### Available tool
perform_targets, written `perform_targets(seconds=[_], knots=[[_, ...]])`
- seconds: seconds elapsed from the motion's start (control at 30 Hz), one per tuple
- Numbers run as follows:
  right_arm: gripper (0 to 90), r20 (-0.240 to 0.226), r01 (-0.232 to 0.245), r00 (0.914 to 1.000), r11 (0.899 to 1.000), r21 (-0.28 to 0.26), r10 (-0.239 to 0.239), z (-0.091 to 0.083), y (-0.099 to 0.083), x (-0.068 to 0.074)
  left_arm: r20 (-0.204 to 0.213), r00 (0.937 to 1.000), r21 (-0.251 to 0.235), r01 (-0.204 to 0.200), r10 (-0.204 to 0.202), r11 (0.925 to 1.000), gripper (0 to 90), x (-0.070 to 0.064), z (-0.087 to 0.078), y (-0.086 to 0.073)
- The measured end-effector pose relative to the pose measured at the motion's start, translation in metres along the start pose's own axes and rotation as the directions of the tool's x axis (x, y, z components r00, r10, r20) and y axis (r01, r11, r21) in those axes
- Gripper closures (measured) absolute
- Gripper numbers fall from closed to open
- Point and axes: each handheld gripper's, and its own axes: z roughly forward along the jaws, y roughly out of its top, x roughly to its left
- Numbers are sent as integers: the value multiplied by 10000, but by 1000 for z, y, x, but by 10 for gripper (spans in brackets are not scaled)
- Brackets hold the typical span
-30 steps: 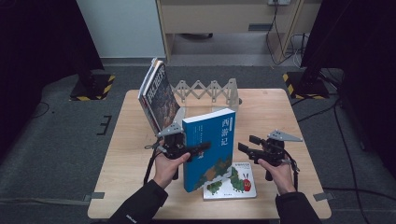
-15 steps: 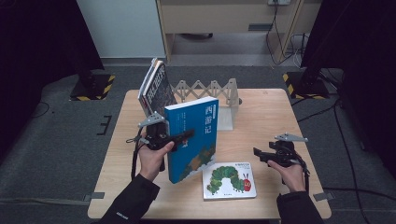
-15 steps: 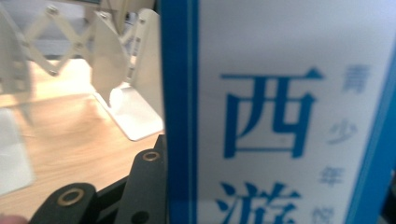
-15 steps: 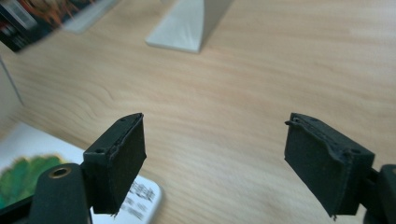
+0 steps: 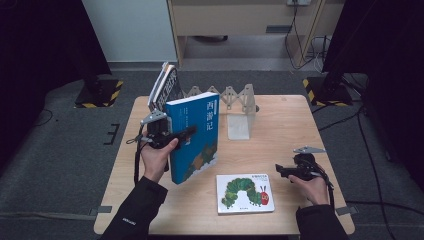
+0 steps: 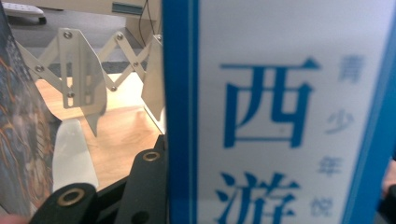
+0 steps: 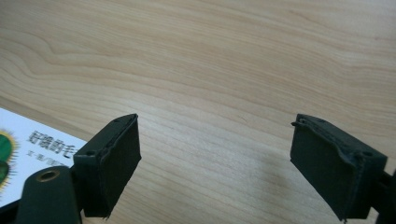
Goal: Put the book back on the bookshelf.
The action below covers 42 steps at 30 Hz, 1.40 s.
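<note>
Two books sit in the working area of the wooden table (image 5: pixel 280 125). Blue-and-white book (image 5: pixel 192 137), centre-left of the high view, held upright and slightly tilted, its lower corner near or on the tabletop; cover title reads 西游记 in large blue characters on a white panel. Left gripper (image 5: pixel 172 137) clamps this book at its left edge, jaws closed across the cover. Left gripper view gives the same title close up: 西 and 游 sharp, smaller blue characters at the right too blurred to read, and a solid blue band running down the spine side (image 6: pixel 180 112). That view also resolves the accordion-style book rack (image 6: pixel 79 77): pale flat plates joined by riveted scissor links, standing on the table behind the book; in the high view it is a small zigzag at upper centre (image 5: pixel 225 95). Dark-covered books (image 5: pixel 167 90) lean at the rack's left end. Picture book (image 5: pixel 245 193), lower centre of the high view, lies flat: white glossy cover, green caterpillar with red head. Right gripper (image 5: pixel 285 171) rests just right of it, jaws spread wide with nothing between them. Right gripper view shows bare wood grain between the black ridged pads (image 7: pixel 112 163), and the picture book's corner at lower left with small unreadable characters.
</note>
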Motion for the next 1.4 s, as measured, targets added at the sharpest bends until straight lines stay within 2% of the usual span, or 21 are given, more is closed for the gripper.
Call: perform_targets(seconds=[0.1,0.13,0.27,0.5,0.63,0.73,0.93,1.07,1.27,1.4], knots=[[156,126,92,9999,10000,9,-92,1,-1,-3,-180,9998,-31,39,-39,10000,612,1,4,9],[154,138,3,9999,10000,50,-3,1,0,-3,-256,9997,-45,-42,40,10000,612,1,6,12],[130,265,172,9995,9998,109,-175,4,-2,-3,-574,9978,-35,-341,338,9994,612,-3,14,25],[92,474,295,9984,9987,409,-314,9,-4,-5,-849,9960,-396,-305,271,9987,612,-2,31,47],[86,531,358,9979,9984,439,-381,10,-5,-6,-1217,9921,-595,-377,302,9975,612,0,41,58],[82,573,412,9974,9981,468,-438,11,-5,-7,-1581,9865,-678,-538,426,9962,612,0,50,64],[82,586,473,9970,9972,575,-507,13,-6,-8,-2162,9743,-659,-798,638,9946,612,2,71,70],[83,617,525,9965,9964,663,-566,15,-7,-8,-2212,9746,-577,-491,352,9971,612,8,85,71],[70,610,761,9947,9922,983,-823,18,-9,-7,-2545,9665,-560,-506,348,9971,612,12,104,70],[50,695,689,9947,9928,978,-759,18,-10,-8,-2794,9591,-508,-609,443,9969,612,17,115,67]])
